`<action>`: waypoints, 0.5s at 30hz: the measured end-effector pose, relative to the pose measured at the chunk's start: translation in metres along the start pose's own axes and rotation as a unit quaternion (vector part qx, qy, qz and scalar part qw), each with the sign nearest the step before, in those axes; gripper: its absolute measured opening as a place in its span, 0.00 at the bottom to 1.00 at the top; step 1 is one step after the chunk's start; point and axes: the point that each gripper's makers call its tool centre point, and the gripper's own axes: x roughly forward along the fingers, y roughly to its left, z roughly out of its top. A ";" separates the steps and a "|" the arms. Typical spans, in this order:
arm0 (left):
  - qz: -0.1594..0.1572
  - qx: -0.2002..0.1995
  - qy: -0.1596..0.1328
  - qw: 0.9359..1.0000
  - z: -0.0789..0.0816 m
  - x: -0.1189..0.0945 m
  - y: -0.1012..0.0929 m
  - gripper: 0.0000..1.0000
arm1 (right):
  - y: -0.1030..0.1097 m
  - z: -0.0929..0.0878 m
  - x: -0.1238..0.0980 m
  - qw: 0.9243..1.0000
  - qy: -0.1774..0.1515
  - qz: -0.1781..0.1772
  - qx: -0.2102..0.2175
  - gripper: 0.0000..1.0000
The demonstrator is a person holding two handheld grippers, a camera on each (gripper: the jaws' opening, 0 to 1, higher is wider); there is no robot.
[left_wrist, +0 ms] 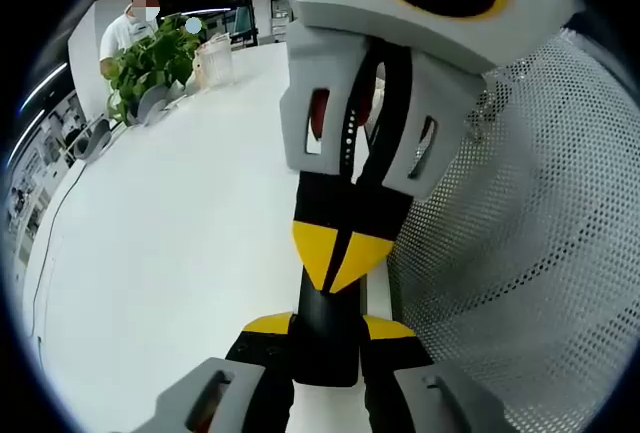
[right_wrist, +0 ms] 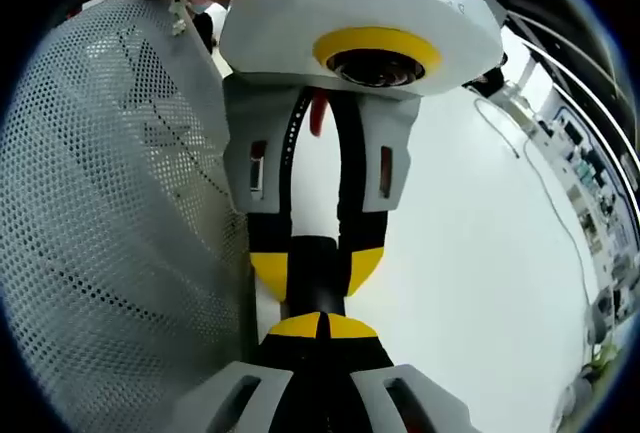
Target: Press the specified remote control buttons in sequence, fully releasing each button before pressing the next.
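Checked the left gripper view first. Found the left gripper (left_wrist: pixel 328 325) at 6 o'clock with its yellow-tipped jaws parted a bit and clamped on either side of a slim black bar, going by the task the remote control (left_wrist: pixel 325 338). Couldn't make out any buttons on it. Followed the remote up towards 12 o'clock and spotted the right gripper (left_wrist: pixel 335 253) coming down from the top, its yellow tips drawn into a tight V on the far end of the same bar. So basically saw the remote pinned between the two grippers, nose to nose, over the white table (left_wrist: pixel 180 253).

Got the same story from the right gripper view. Saw the right gripper (right_wrist: pixel 320 326) at 6 o'clock, tips almost meeting, nipping the near end of the remote (right_wrist: pixel 318 278). Saw the left gripper (right_wrist: pixel 317 265) just above, jaws set wider and flanking the black bar.

Further out: noticed a white perforated mesh panel (left_wrist: pixel 520 253) from 2 to 5 o'clock in the left gripper view, and the same mesh (right_wrist: pixel 110 203) around 9 o'clock in the right one. Also caught a leafy potted plant (left_wrist: pixel 150 58) at 10 o'clock with a person in white (left_wrist: pixel 125 28) behind it, plus a thin cable (right_wrist: pixel 530 163) trailing across the table (right_wrist: pixel 470 253) at 2 o'clock.
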 end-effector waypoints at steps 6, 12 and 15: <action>0.000 0.000 0.000 1.000 0.000 0.000 0.000 0.25 | -0.001 0.000 -0.001 0.998 -0.015 0.016 0.053 0.00; 0.000 0.000 0.001 1.000 0.000 0.000 -0.001 0.25 | 0.002 -0.002 -0.004 0.998 -0.012 0.027 0.052 0.00; 0.000 0.000 0.000 1.000 0.000 0.000 -0.001 0.25 | 0.002 -0.006 -0.007 0.998 -0.012 0.036 0.057 0.01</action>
